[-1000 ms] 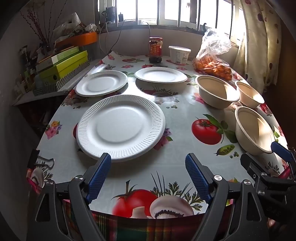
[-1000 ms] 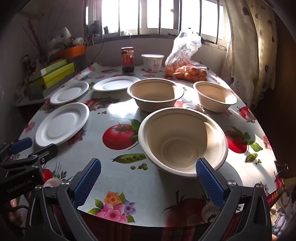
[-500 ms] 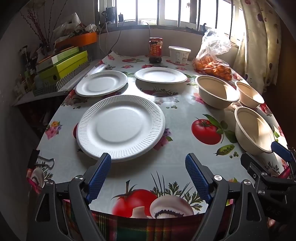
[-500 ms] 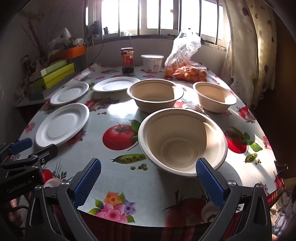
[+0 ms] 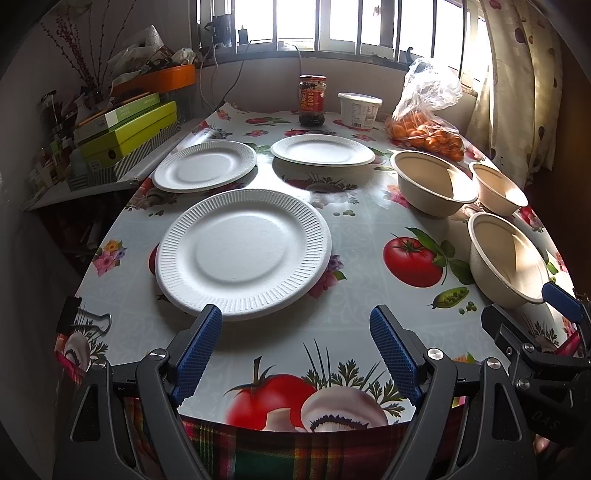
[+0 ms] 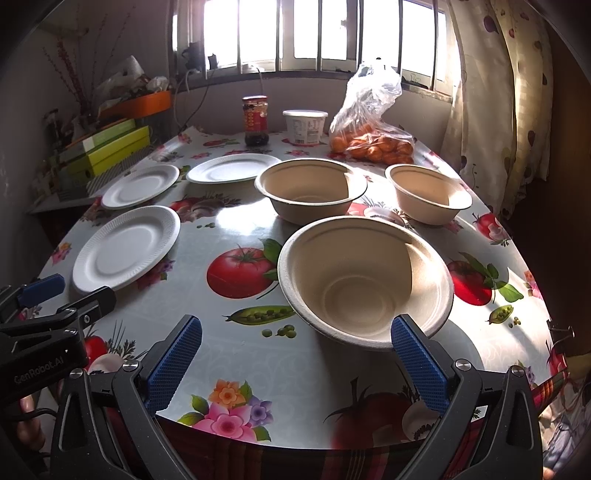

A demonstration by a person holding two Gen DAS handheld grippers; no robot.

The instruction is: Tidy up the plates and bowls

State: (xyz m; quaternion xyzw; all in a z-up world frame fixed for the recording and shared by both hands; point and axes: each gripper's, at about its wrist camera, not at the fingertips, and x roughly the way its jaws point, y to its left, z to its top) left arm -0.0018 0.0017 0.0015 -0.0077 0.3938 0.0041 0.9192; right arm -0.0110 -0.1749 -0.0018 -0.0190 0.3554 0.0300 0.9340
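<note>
Barred windows [image 6: 317, 33] and a patterned curtain [image 6: 491, 103] back a desk [image 5: 354, 229] covered in a vegetable-print oilcloth.

Left half of the desk: three white foam plates, each lying flat and apart from the others. The near plate [image 5: 243, 253] sits just ahead of the left tool [image 5: 295, 325]; the far-left plate [image 5: 205, 166] and the far-centre plate [image 5: 321, 149] lie beyond it.

Right half: three beige paper bowls, all upright and unstacked. The near bowl [image 6: 365, 280] sits just ahead of the right tool [image 6: 295, 332]; the middle bowl [image 6: 310, 188] and the far-right bowl [image 6: 428, 192] stand behind it.

At the far edge stand a red-labelled sauce jar [image 6: 255, 120], a white lidded tub [image 6: 305, 126] and a clear plastic bag of oranges [image 6: 373, 144]. Green boxes [image 5: 129, 129] are stacked on a side shelf to the left.

Left tool: jaws spread wide, holding nothing, its left finger at the rim of the near plate; contact cannot be confirmed. Right tool: jaws spread wide, holding nothing, its right finger in front of the near bowl's rim.
</note>
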